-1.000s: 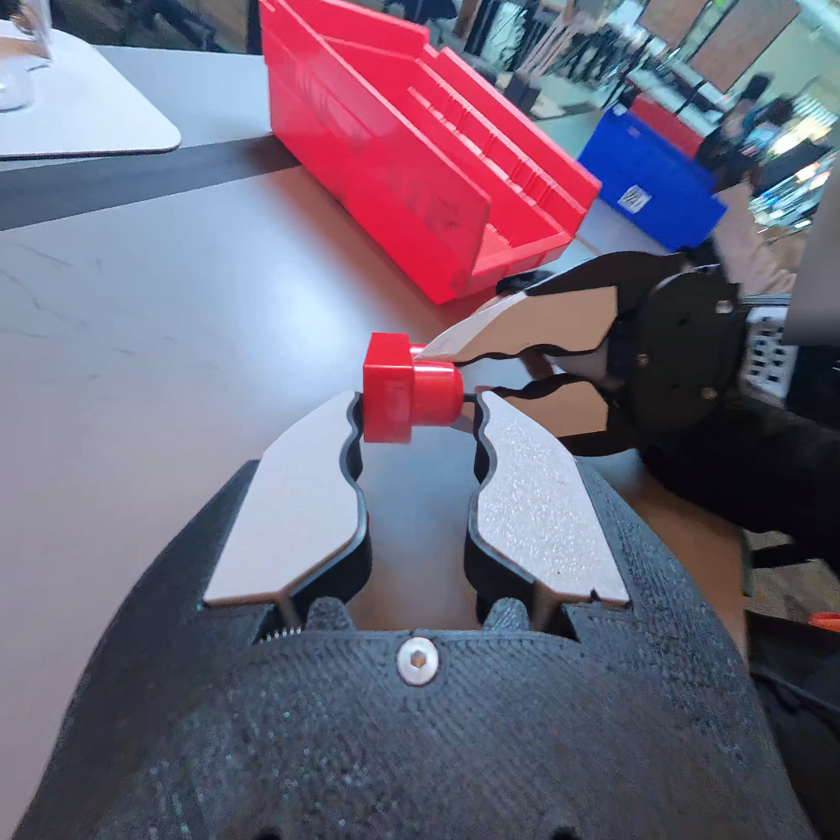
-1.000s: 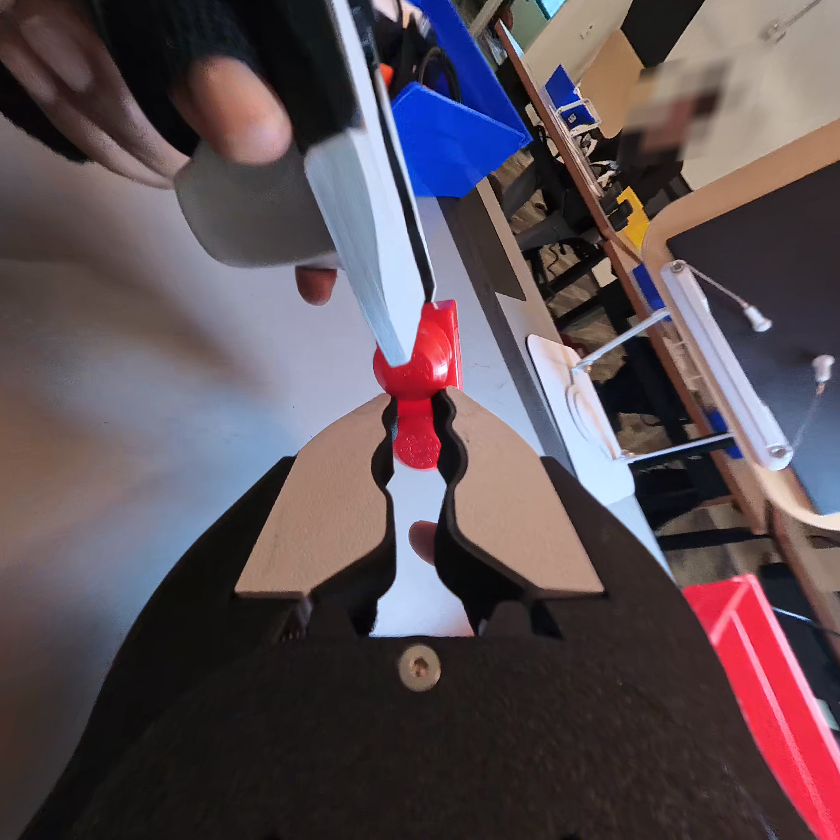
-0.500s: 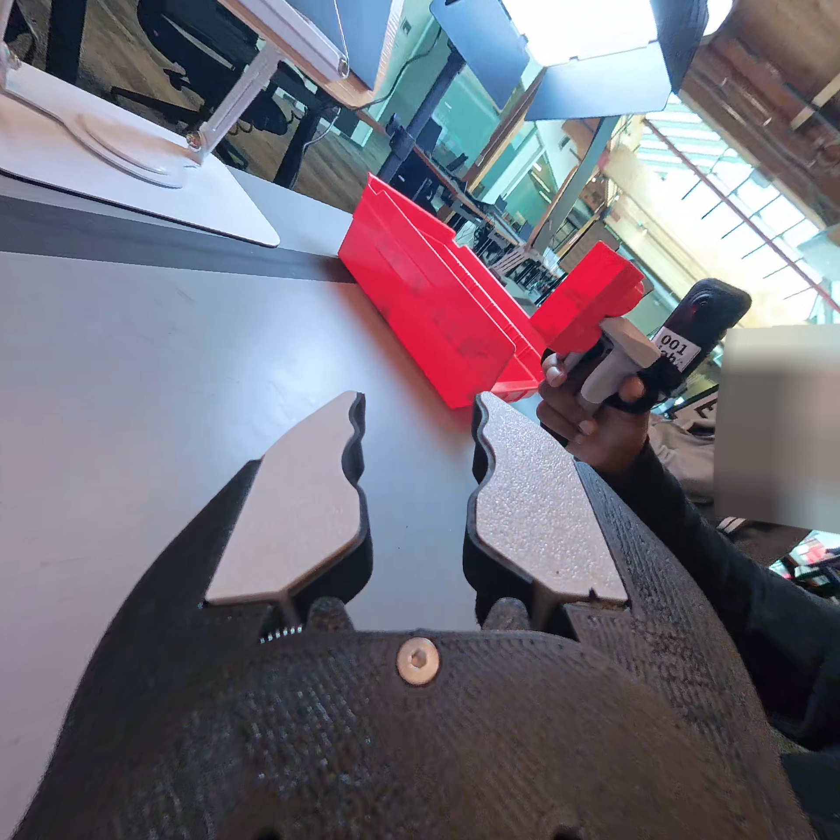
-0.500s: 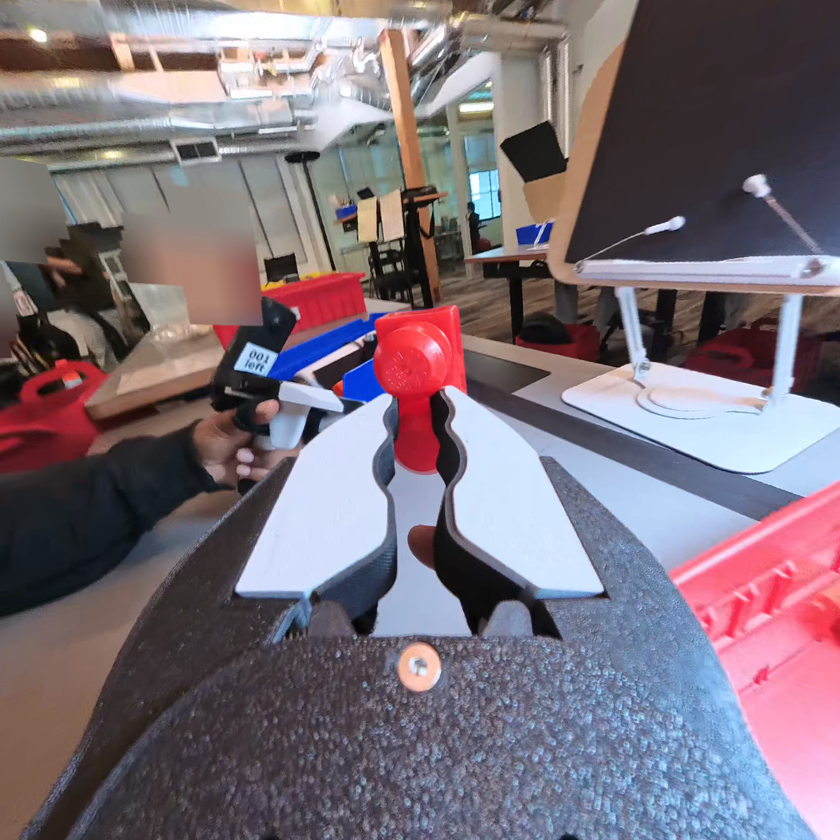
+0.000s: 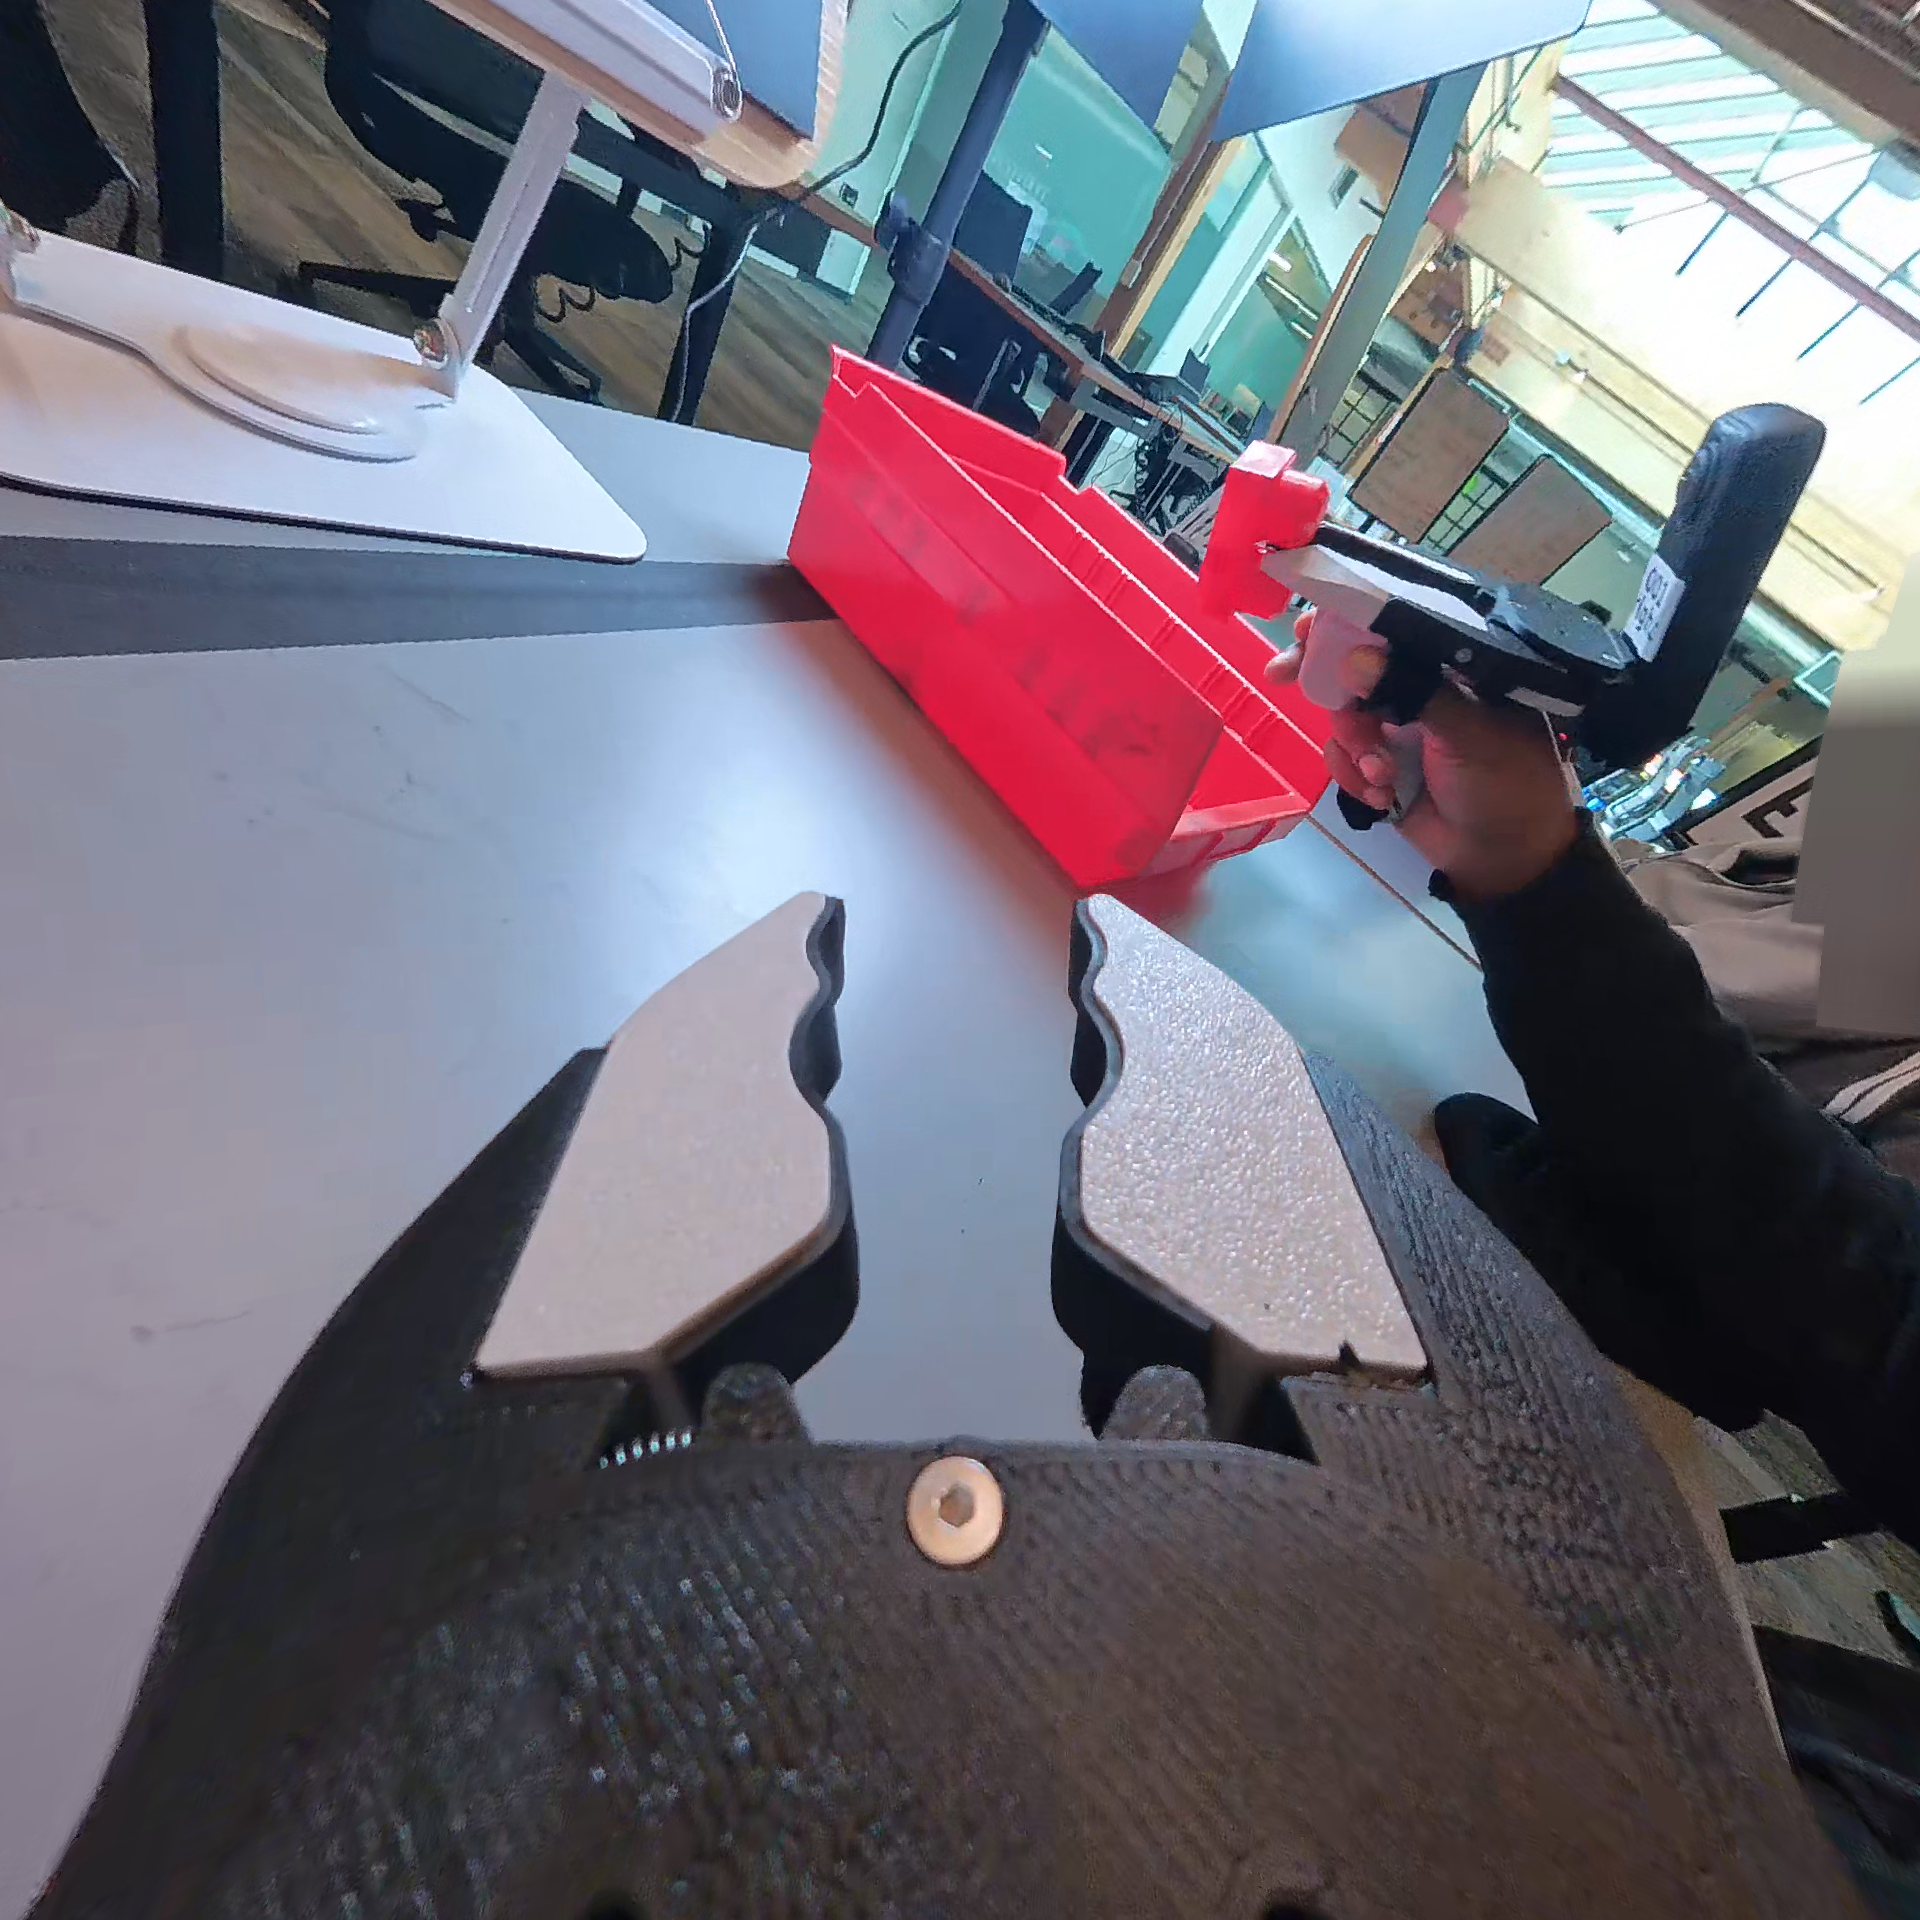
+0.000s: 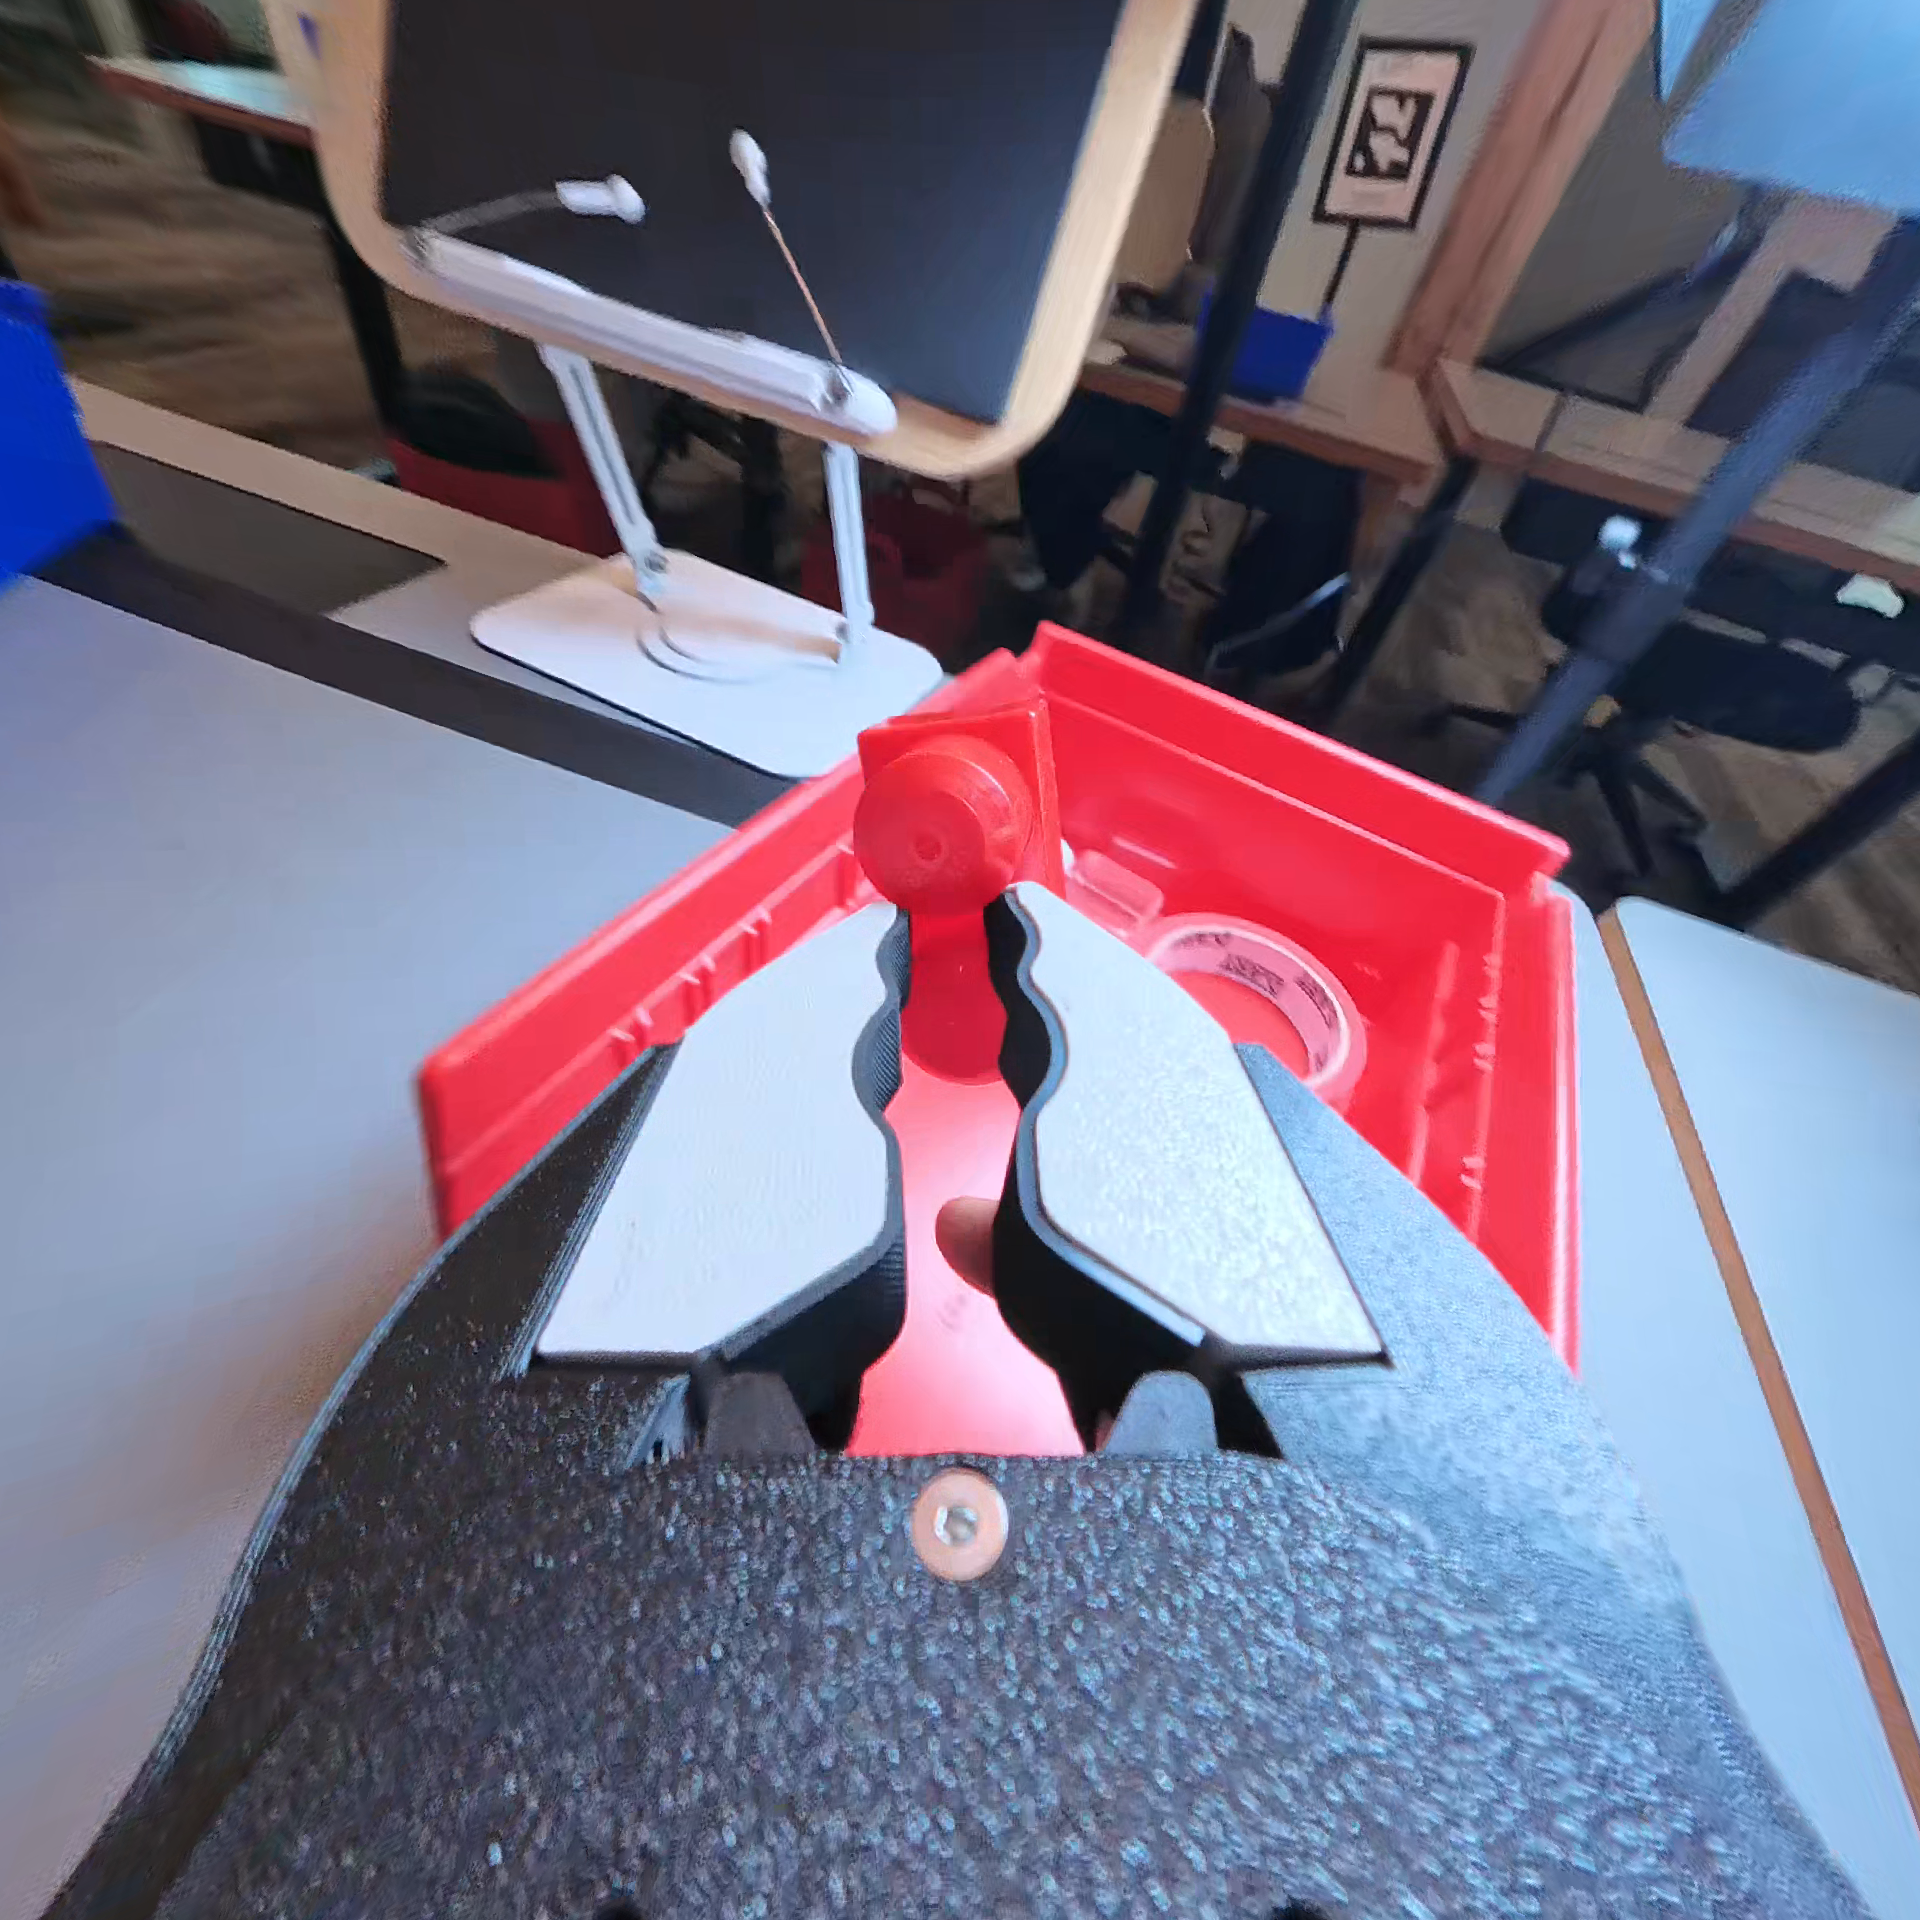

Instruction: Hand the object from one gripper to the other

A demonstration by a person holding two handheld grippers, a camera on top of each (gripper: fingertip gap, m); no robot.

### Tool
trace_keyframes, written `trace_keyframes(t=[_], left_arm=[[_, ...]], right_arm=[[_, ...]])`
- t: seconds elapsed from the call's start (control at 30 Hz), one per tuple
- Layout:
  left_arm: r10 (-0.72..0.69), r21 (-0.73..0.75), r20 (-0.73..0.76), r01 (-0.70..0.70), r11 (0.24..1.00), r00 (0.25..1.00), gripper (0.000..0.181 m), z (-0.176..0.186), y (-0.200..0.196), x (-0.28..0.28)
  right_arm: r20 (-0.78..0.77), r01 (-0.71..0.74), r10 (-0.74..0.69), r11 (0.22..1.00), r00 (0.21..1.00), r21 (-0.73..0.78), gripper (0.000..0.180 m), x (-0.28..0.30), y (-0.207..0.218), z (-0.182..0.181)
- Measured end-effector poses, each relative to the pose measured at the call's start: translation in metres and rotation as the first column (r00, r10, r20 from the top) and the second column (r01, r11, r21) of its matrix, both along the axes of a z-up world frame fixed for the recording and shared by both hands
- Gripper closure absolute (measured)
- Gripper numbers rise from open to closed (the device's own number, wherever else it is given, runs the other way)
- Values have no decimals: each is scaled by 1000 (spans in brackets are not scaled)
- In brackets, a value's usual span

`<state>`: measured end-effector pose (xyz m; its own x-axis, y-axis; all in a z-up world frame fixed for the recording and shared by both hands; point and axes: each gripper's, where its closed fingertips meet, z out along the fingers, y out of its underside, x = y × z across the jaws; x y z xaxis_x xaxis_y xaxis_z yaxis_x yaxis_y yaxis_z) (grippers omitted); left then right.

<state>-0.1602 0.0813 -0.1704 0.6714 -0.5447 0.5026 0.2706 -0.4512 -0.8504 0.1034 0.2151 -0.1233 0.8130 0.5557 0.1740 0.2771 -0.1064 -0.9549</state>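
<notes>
Left hand-held gripper (image 5: pixel 951 940): released, nothing between the fingers, a wide gap with bare grey tabletop (image 5: pixel 343 883) showing through. It sits low over the tabletop, pointing toward the bin.

Right hand-held gripper (image 6: pixel 948 906): clenched on the red part (image 6: pixel 940 821). The fingertips pinch its lower end; the round knob end faces the camera and a square flange shows behind the knob. In the left wrist view the same gripper (image 5: pixel 1273 556) is seen from the side, held by a hand (image 5: pixel 1455 790) in a dark sleeve, with the part (image 5: pixel 1262 540) at its tip raised above the bin's long edge.

Tabletop: grey, with a dark strip (image 5: pixel 364 597) running across it toward the bin's end.

Red bin (image 6: pixel 1517 1039): open-topped and long, resting on the tabletop, directly under the right hand-held gripper. The part hangs over the bin's interior, apart from its floor.

White stand (image 6: pixel 707 655): flat base on the tabletop beyond the bin, thin legs carrying a dark board with a wooden rim.

Tape roll (image 6: pixel 1278 997): lies flat inside the bin, right of the right gripper's fingers. A clear piece beside it is too blurred to identify.

A fingertip (image 6: pixel 966 1236) shows through the gap between the right gripper's fingers, below the part.
</notes>
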Motion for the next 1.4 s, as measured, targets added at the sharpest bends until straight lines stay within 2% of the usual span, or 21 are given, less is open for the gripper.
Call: trace_keyframes(t=[0.07,0.23,0.4,0.6,0.73,0.83,1.0,1.2,1.4], left_arm=[[-6,-7,-11,6,1000,1000,139,-3,0,1],[-12,-17,-34,12,1000,999,140,-8,1,3],[-21,-27,-59,19,999,998,142,-15,1,6],[-38,-38,-128,33,999,991,143,-26,1,8],[-43,-44,-144,37,998,989,144,-30,1,9],[-60,-47,-140,54,997,988,145,-31,1,13],[-85,-32,-165,80,996,983,146,-27,-4,19],[-78,-9,-208,78,997,975,147,-28,-5,21],[-71,27,-213,78,997,974,147,-24,-6,21]], right_arm=[[18,15,-13,997,1000,-76,165,10,7,-17],[133,-46,90,953,987,-299,165,-1,7,-65],[176,-38,124,904,977,-427,165,-16,22,-78],[142,-55,199,745,970,-665,165,-26,23,-97],[203,-59,299,679,932,-732,165,-25,11,-115],[255,-46,311,712,915,-701,165,-27,11,-115],[367,-9,254,832,895,-554,164,-31,30,-113],[277,-43,160,921,947,-388,141,-37,46,-83],[139,-159,181,974,974,-159,140,-51,37,-29]])
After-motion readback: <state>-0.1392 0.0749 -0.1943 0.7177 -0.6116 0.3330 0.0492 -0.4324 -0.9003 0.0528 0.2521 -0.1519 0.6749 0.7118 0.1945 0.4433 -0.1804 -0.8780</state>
